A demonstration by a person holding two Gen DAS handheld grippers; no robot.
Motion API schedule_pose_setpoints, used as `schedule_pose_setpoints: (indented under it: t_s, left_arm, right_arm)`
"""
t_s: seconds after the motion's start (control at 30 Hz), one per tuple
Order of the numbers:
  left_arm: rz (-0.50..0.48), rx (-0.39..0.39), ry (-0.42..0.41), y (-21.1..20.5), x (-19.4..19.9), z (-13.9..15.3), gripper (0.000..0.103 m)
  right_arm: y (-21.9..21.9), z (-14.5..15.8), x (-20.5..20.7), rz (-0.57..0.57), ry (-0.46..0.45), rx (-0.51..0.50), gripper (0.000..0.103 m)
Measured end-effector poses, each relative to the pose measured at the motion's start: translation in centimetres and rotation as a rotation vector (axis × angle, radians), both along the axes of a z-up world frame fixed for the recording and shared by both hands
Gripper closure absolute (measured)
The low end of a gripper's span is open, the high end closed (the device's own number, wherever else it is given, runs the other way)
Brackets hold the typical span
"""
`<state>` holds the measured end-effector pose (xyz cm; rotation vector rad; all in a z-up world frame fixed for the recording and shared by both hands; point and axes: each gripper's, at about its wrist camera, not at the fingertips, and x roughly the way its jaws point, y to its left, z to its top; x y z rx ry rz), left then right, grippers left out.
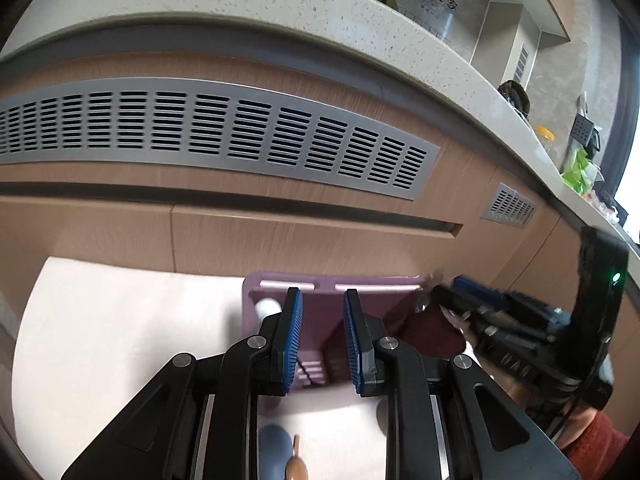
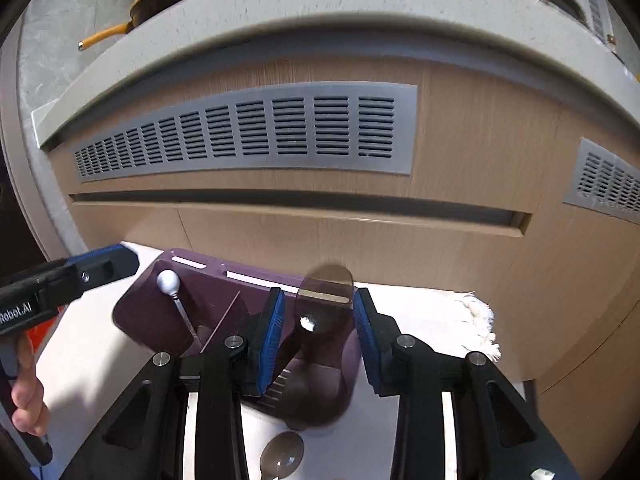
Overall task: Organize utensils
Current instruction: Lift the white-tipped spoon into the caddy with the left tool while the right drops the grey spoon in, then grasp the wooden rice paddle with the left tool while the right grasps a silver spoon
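A purple utensil tray [image 1: 320,322] [image 2: 160,312] lies on a white cloth [image 1: 120,340] in front of a wooden cabinet. A white round-headed utensil [image 2: 168,282] lies in the tray's left compartment; its head also shows in the left wrist view [image 1: 267,307]. A dark maroon spoon [image 2: 324,300], blurred, hangs between my right gripper's open jaws above the tray, touching neither pad. My right gripper [image 2: 319,316] shows in the left wrist view [image 1: 452,300] at the tray's right end. My left gripper [image 1: 322,320] is open and empty above the tray.
A clear spoon bowl [image 2: 282,458] lies on the cloth near my right gripper's base. A blue spoon [image 1: 274,454] and a wooden utensil [image 1: 296,466] lie below my left gripper. The cabinet front [image 1: 280,240] with grey vents stands right behind the tray. The cloth's fringe [image 2: 480,320] is at right.
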<state>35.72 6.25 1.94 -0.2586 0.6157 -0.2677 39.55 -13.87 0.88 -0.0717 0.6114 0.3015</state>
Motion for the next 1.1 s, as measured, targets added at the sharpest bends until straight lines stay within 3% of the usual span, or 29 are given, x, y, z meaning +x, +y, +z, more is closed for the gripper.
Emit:
schedule_pose_setpoints:
  t_s: [0.1,0.2,0.23,0.3,0.4,0.5,0.63,0.87,1.03,1.1]
  left_arm:
    - [0.019,-0.002,-0.006,0.5,-1.9,0.1,0.080]
    - [0.027,0.020,-0.002,0.9,-4.0,-0.3,0.080]
    - [0.030,0.026,0.002,1.0,-4.3,-0.4,0.079]
    - [0.026,0.040,0.029,1.1,-5.6,-1.4,0.079]
    - [0.016,0.033,0.094,1.5,-7.0,-3.5,0.079]
    - [0.027,0.016,0.170,2.1,-8.1,-5.8,0.079]
    - [0.075,0.006,0.205,3.5,-10.2,-7.4,0.079]
    - [0.107,0.021,0.233,5.4,-13.0,-8.3,0.078]
    - [0.097,0.030,0.238,5.3,-13.4,-8.5,0.073]
    - [0.071,0.059,0.233,4.4,-13.0,-8.4,0.072]
  right_arm:
    - [-1.0,1.7,-2.5,-0.022,-0.071,-0.006,0.069]
    - [-2.3,3.0,-4.8,-0.057,-0.113,-0.012,0.055]
    - [-2.4,3.0,-5.4,-0.058,-0.105,-0.016,0.050]
    - [-2.2,2.6,-6.2,-0.043,-0.051,-0.037,0.049]
    - [-1.9,-0.6,-6.9,-0.008,0.073,-0.095,0.049]
    - [-1.0,-4.2,-7.2,0.012,0.191,-0.120,0.052]
    - [0.4,-7.8,-7.2,0.013,0.295,-0.103,0.053]
    - [3.5,-9.7,-5.0,-0.060,0.293,-0.239,0.055]
    - [3.2,-9.8,-3.7,-0.087,0.345,-0.149,0.060]
    - [2.9,-9.7,-3.7,-0.087,0.349,-0.130,0.072]
